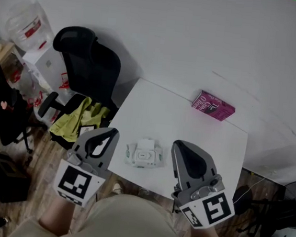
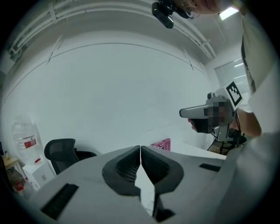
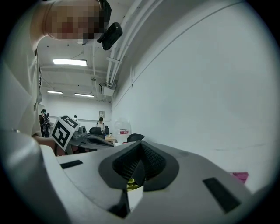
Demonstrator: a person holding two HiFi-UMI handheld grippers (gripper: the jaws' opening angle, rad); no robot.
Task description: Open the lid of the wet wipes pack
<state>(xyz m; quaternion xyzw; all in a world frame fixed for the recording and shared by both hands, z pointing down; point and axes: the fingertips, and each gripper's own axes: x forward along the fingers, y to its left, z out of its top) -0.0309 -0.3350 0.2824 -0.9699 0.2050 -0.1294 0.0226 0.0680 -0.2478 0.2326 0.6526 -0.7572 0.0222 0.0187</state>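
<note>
Here, a white table (image 1: 160,106) bears a wet wipes pack (image 1: 144,156), flanked by two closed grippers.
A black office chair (image 1: 88,62) stands off the table's left corner. The left gripper (image 1: 112,134) and the right gripper (image 1: 180,146) hover at the near edge, each with its jaws pressed together on nothing. A pink book (image 1: 213,106) lies at the far edge; the pack lies near the front edge, between the grippers.
</note>
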